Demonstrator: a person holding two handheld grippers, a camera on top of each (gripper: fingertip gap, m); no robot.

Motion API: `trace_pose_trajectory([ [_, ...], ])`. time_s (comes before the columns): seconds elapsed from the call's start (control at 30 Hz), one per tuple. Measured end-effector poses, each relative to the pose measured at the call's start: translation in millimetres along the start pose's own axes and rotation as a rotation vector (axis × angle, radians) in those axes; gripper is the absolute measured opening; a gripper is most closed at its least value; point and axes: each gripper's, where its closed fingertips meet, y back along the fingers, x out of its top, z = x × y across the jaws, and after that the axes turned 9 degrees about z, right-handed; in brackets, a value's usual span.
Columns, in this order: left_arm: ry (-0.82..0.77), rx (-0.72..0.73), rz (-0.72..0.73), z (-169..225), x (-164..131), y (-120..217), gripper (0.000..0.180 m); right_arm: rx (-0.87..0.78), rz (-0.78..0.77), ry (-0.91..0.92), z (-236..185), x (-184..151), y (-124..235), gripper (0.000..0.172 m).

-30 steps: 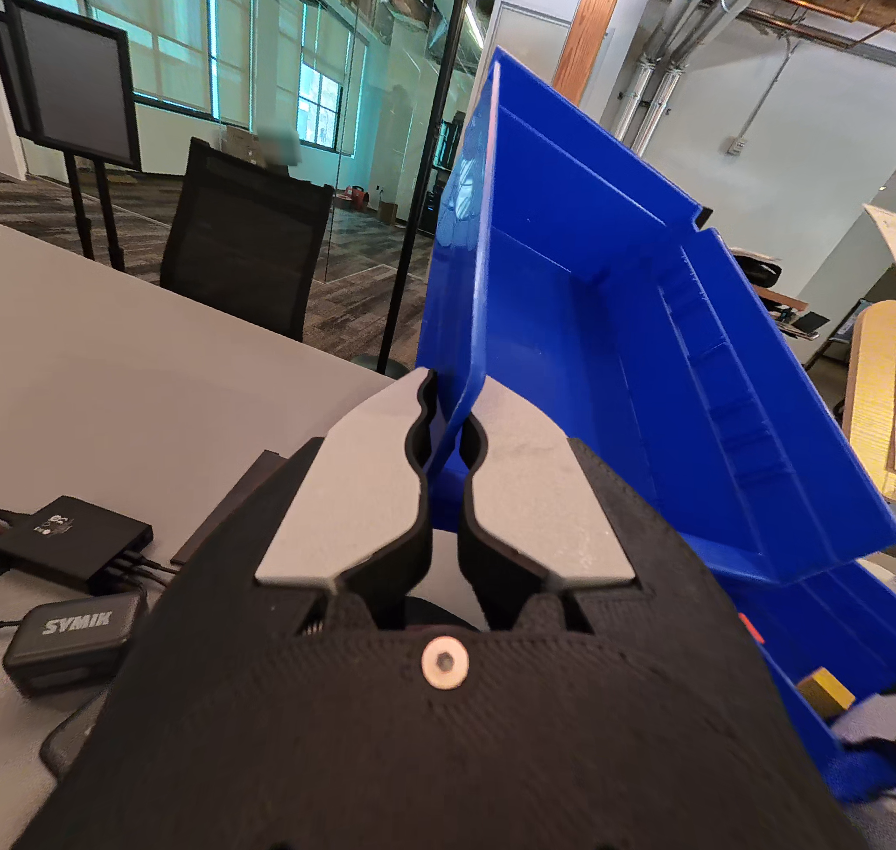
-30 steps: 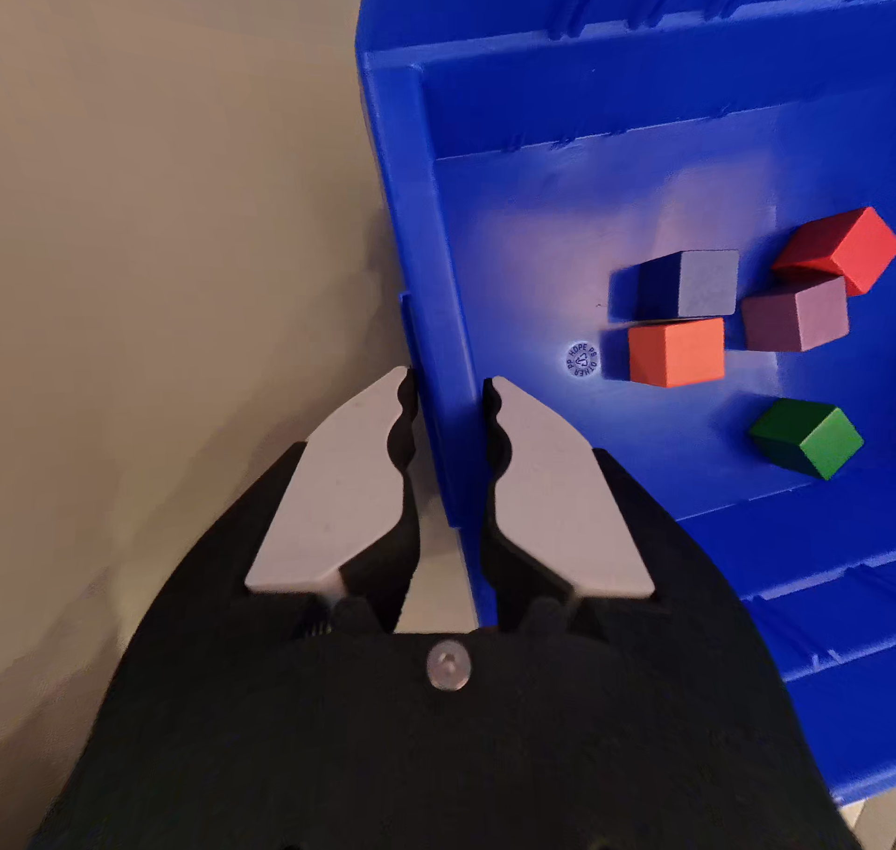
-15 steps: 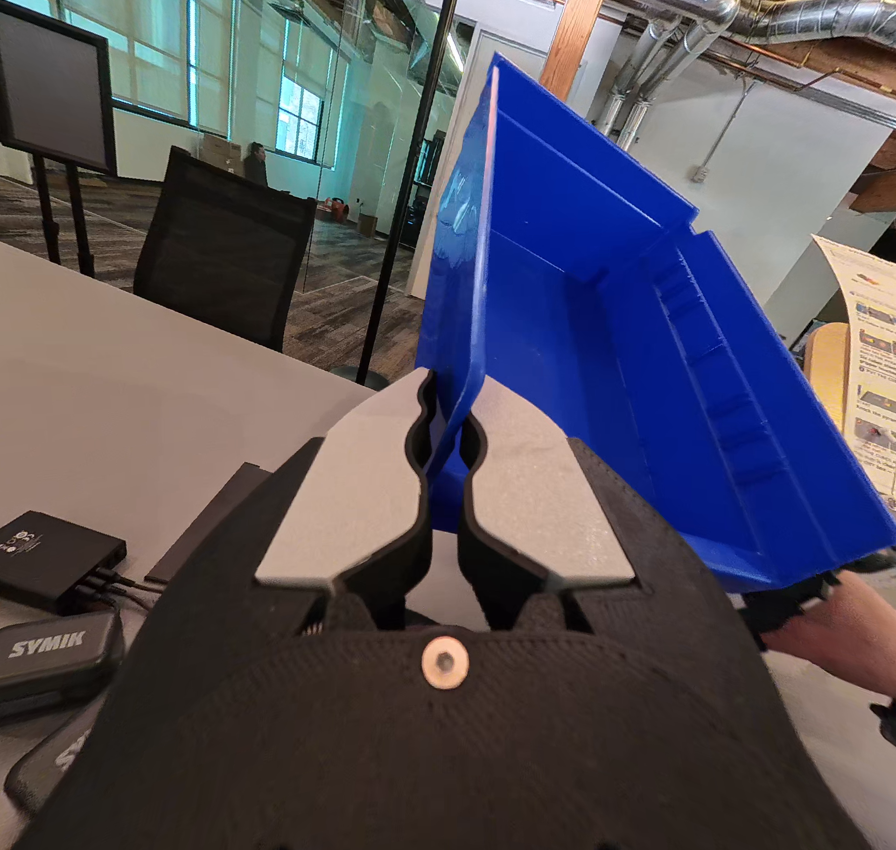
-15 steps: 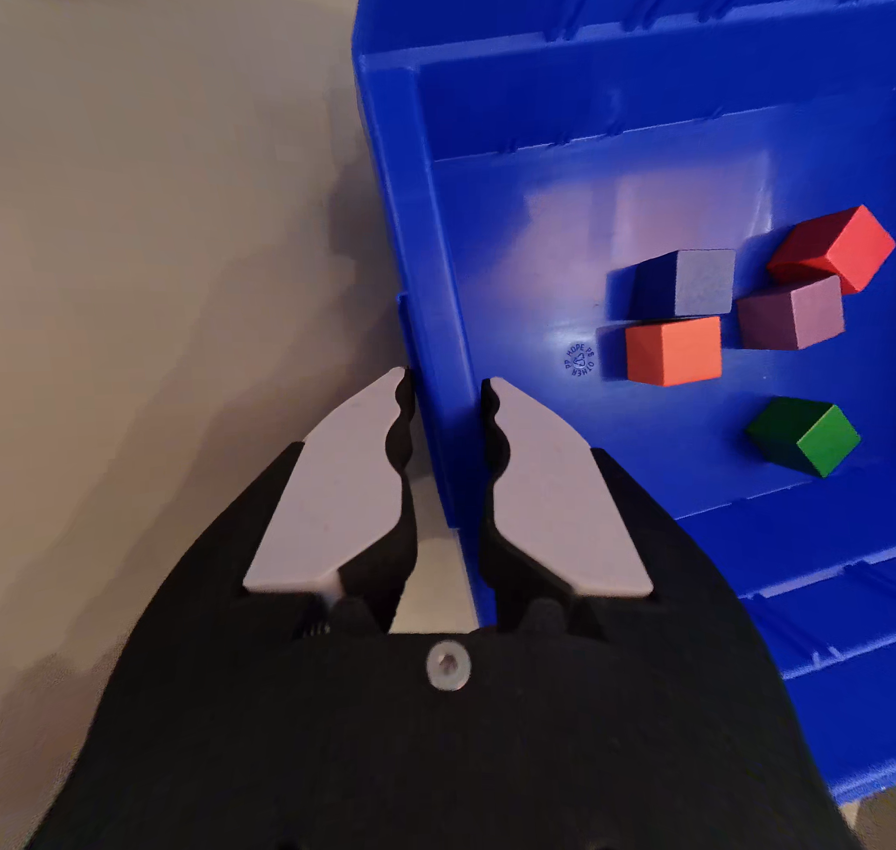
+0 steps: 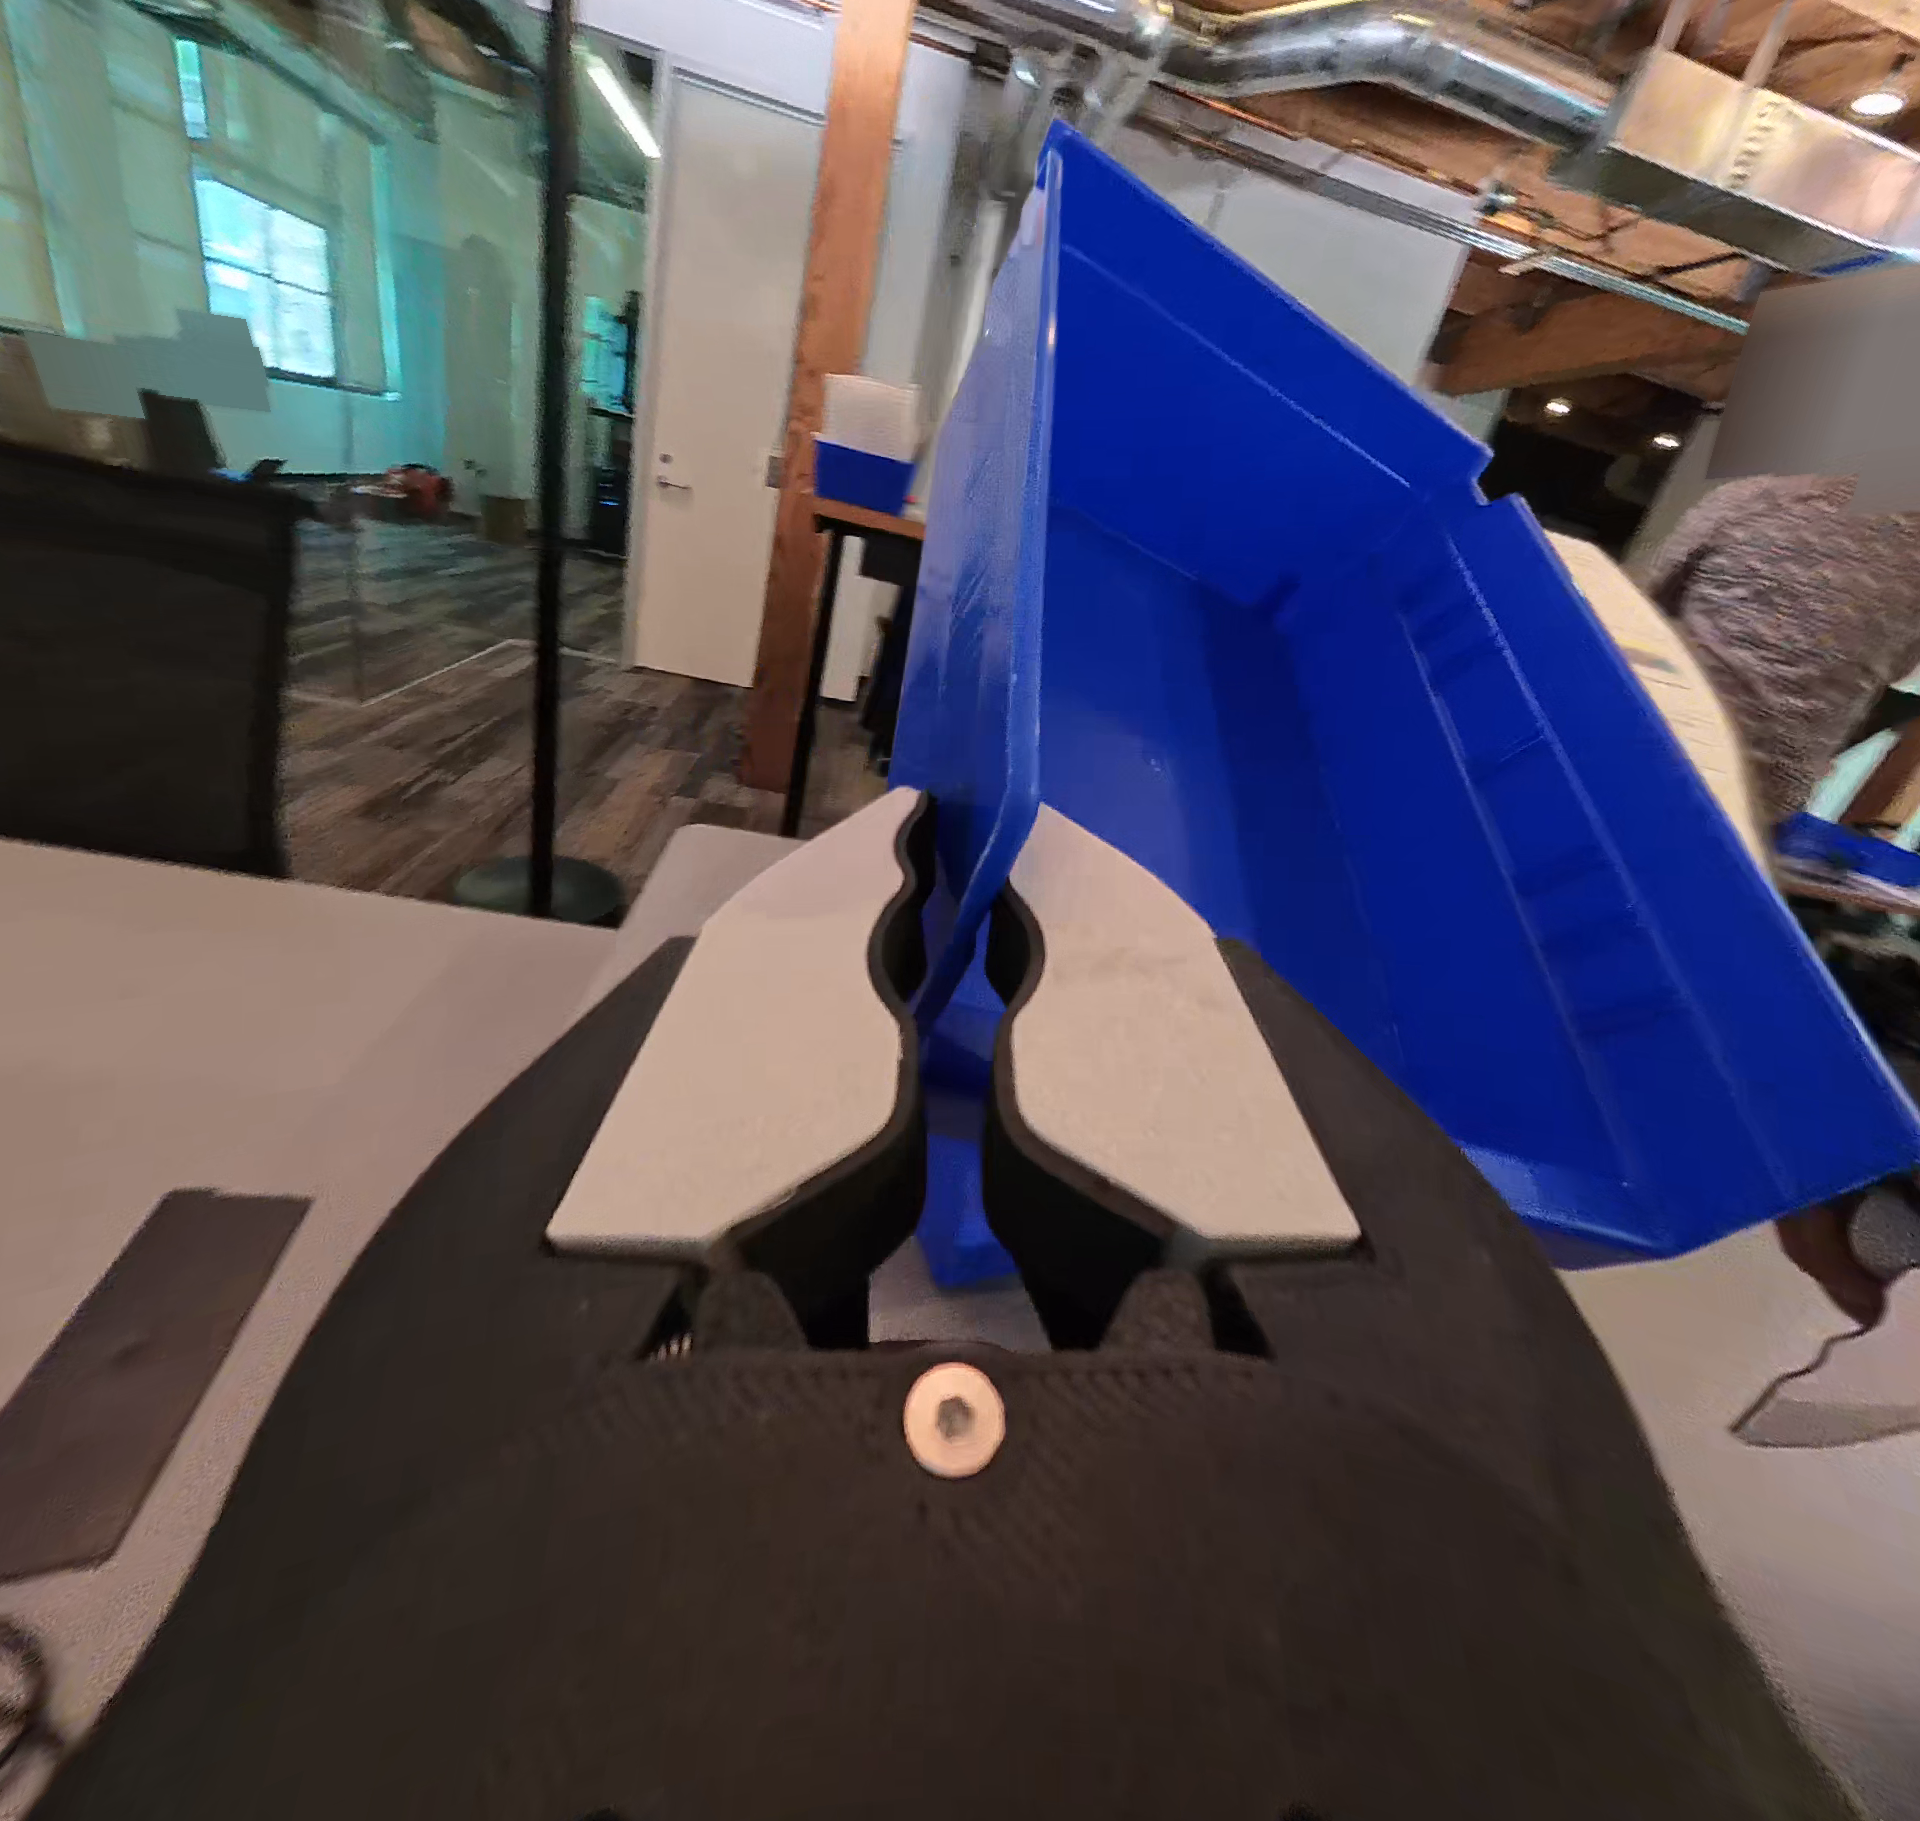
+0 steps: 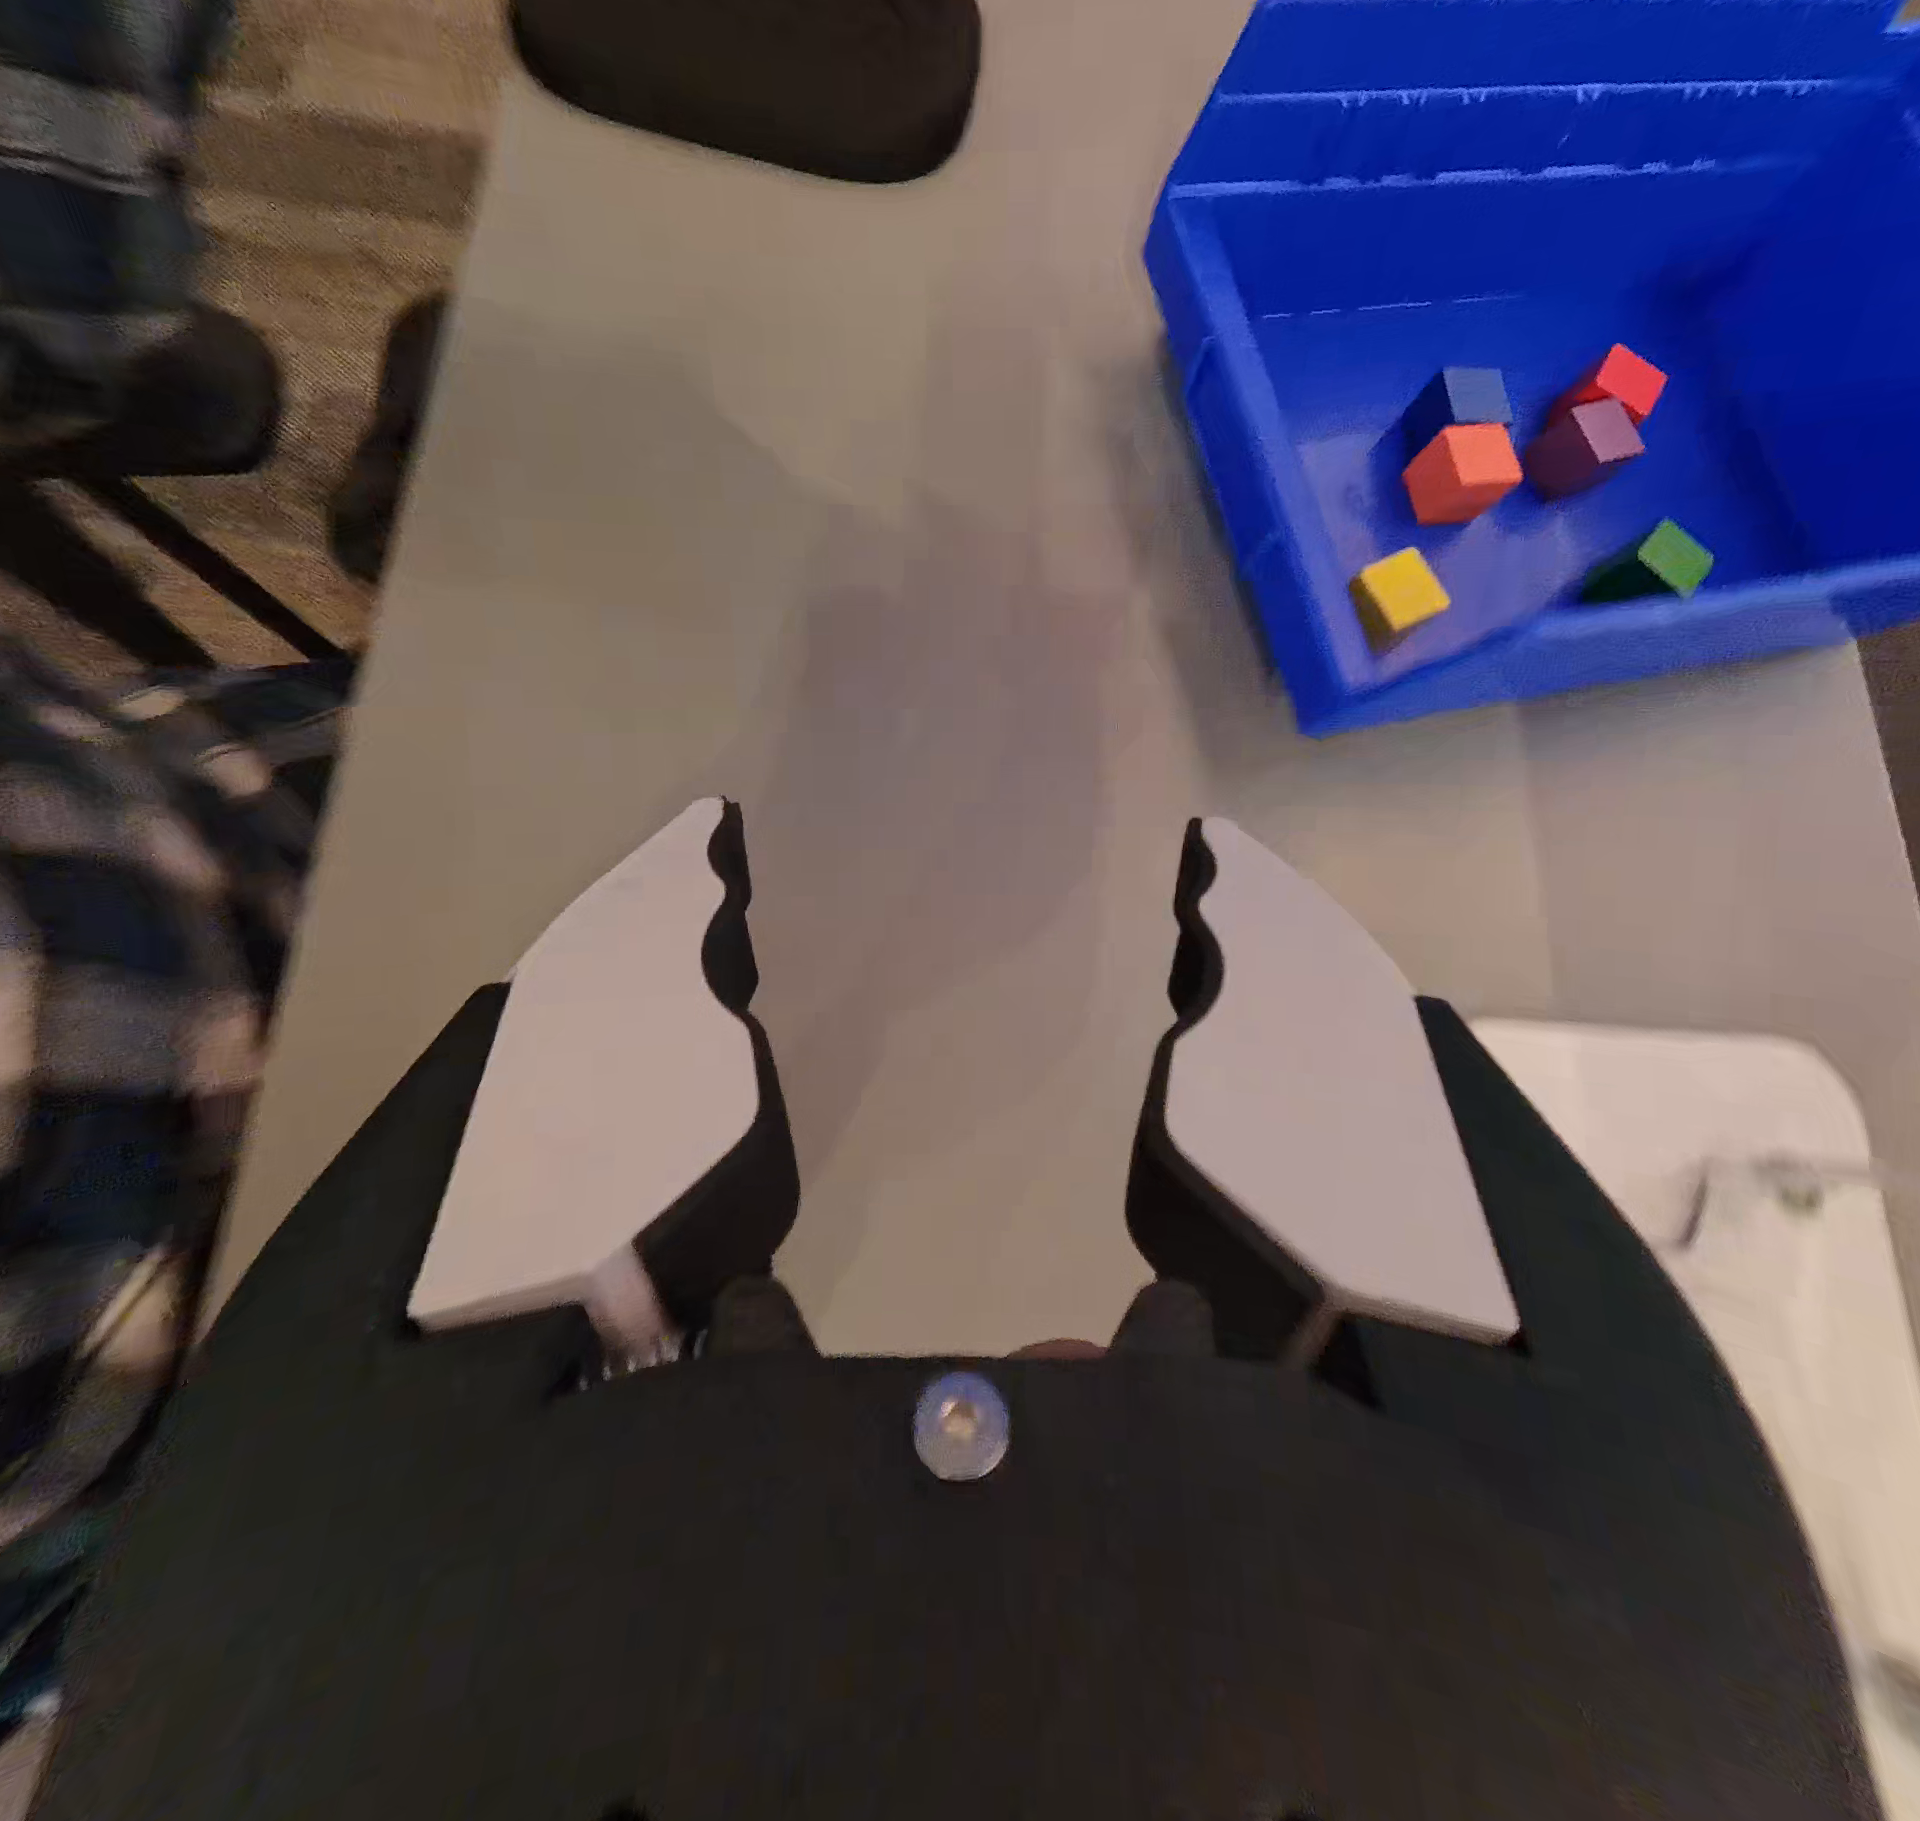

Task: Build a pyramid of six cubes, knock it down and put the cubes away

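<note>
Presently, the left gripper [image 5: 961, 867] is clamped on the side wall of an empty blue plastic bin [image 5: 1299, 732], both pads pressed against the wall, the bin raised and tilted above the grey table [image 5: 260, 992]. The right gripper [image 6: 961, 826] hangs over the table with fingers wide apart and nothing between them. Far right, a second blue plastic bin [image 6: 1455, 161] rests on the table and contains six coloured cubes [image 6: 1465, 467].

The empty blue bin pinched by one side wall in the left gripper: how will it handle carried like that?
The empty blue bin is probably light and fairly stiff: it hangs tilted from the left gripper, walls straight. Its glossy wall may slip or pivot between the fingers, since the grip sits at one edge.
</note>
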Motion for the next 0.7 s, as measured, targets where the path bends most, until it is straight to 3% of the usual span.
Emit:
trace_pose_trajectory([
  [0.1, 0.006, -0.150, -0.033, 62.8, -12.0, -19.5, 0.006, -0.039, 0.145, -0.036, -24.2, -15.9, 81.6, 0.074],
  [0.2, 0.020, -0.306, -0.082, 142.4, -40.4, -40.7, 0.006, -0.223, 0.231, -0.080, -22.7, -40.3, 164.9, 0.078],
  [0.37, 0.078, -0.539, -0.167, 277.0, -105.2, -68.2, 0.006, -0.560, 0.432, -0.180, -27.6, -75.8, 292.0, 0.102],
  [0.5, 0.118, -0.678, -0.256, 376.0, -161.6, -82.9, 0.006, -0.770, 0.558, -0.210, -46.5, -100.6, 349.6, 0.129],
  [0.7, 0.065, -0.850, -0.413, 499.6, -240.3, -89.8, 0.006, -1.070, 0.745, -0.207, -73.3, -153.9, 409.6, 0.124],
])
